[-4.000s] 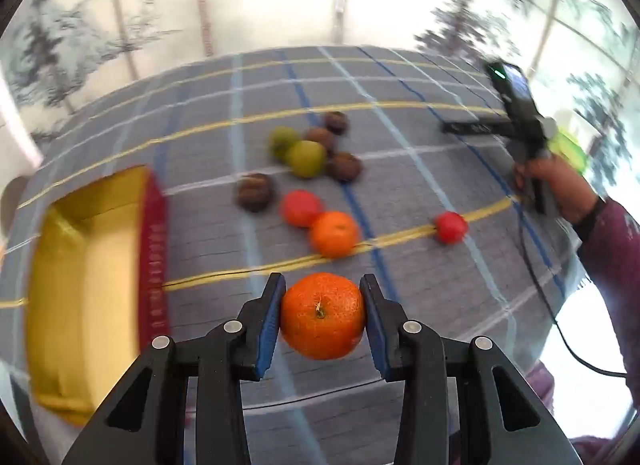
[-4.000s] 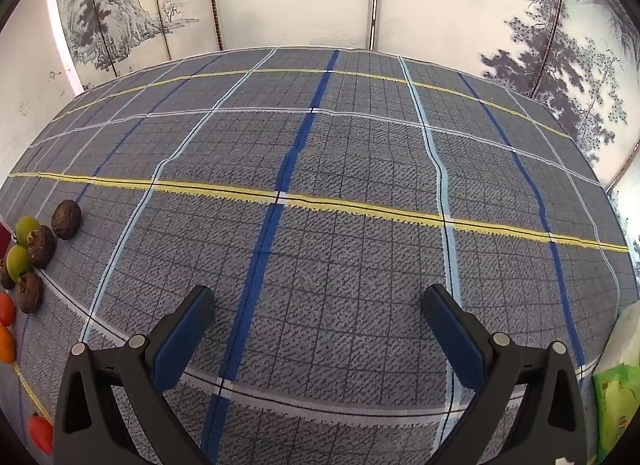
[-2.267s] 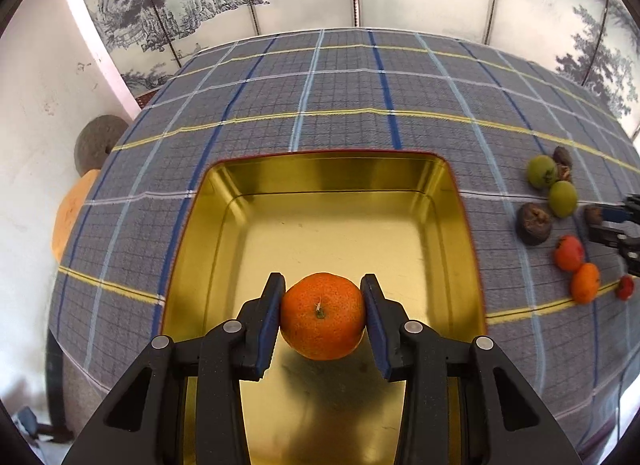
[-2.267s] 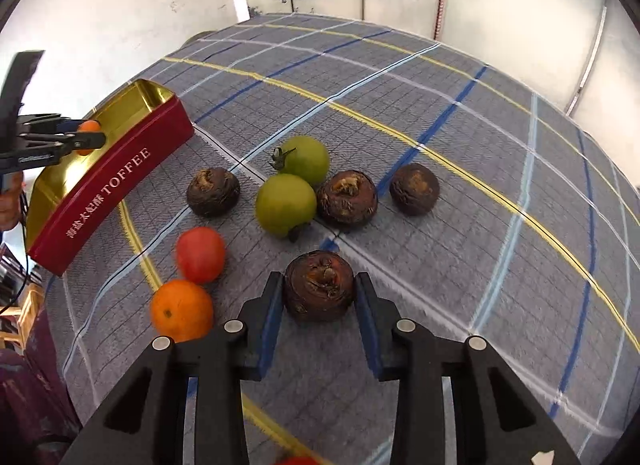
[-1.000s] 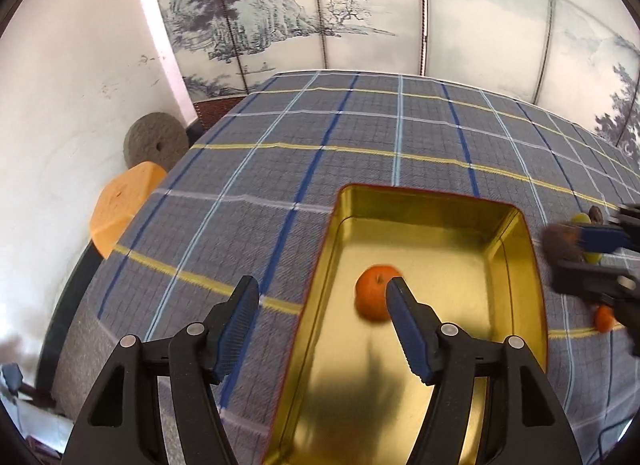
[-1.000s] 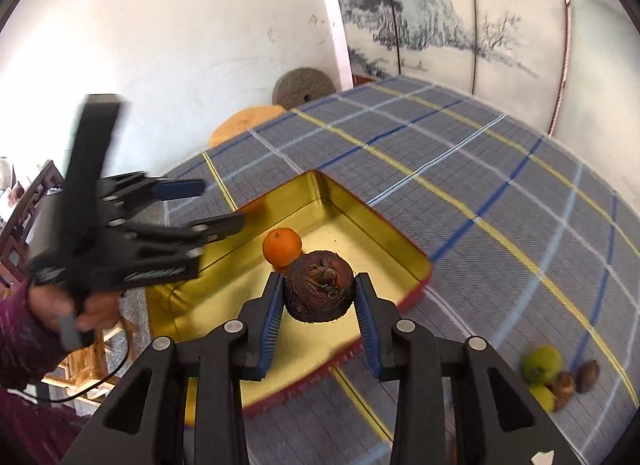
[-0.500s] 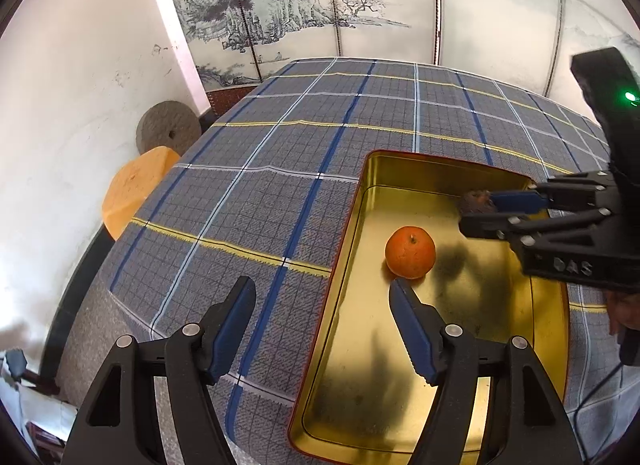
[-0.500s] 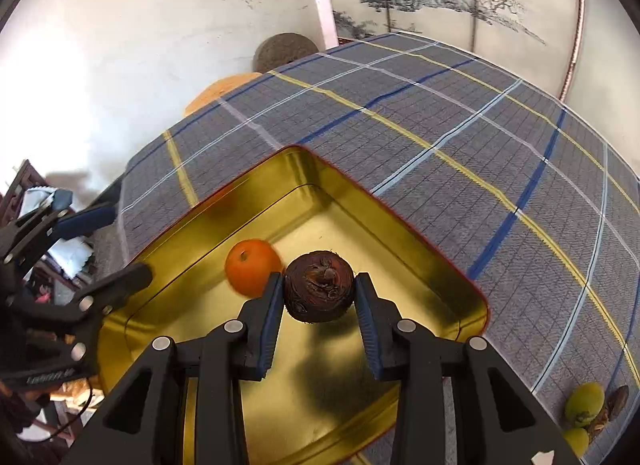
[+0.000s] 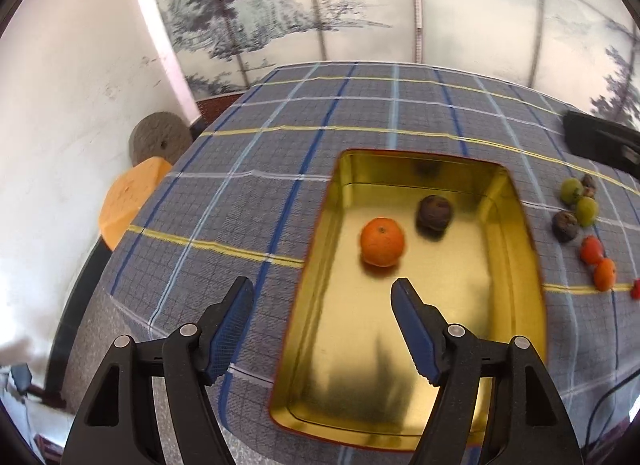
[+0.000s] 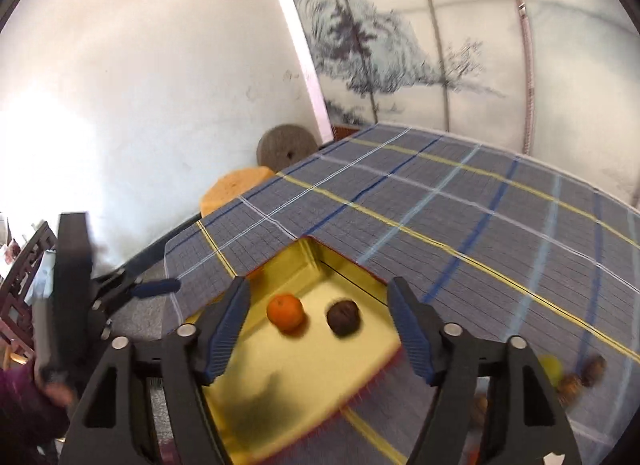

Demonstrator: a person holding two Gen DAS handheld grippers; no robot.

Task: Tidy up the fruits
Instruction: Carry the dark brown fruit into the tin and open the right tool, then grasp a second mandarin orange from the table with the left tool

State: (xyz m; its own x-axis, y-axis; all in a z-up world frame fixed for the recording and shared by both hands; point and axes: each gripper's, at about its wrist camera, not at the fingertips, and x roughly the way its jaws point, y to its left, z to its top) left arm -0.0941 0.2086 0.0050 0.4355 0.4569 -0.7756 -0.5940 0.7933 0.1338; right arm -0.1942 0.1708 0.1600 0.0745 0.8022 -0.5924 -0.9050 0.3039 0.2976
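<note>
Painted screens and a white wall stand behind a table under a grey checked cloth [image 9: 280, 169], and at far left a round grey stone [image 9: 160, 141] and an orange cushion [image 9: 128, 201] sit off its edge. Further right the left gripper [image 9: 322, 297] hangs over the near left corner of the gold tin [image 9: 524, 249], tongs apart and empty. Inside the tin lie an orange [image 9: 382, 241] and, just right of it but not touching, a dark brown fruit [image 9: 435, 213].

Right of the tin, on the cloth, wait the loose fruits [image 9: 580, 221]: green, brown, red and orange ones in a close group. Two pieces look stowed, so the job seems early; the next move calls for either gripper to swing over to that group and close on one piece.

Only the left camera shows the group sharply. The right camera shows the right gripper [image 10: 318, 301], tongs apart and empty above the tin, and the left tool in the person's hand [image 10: 56, 389].
</note>
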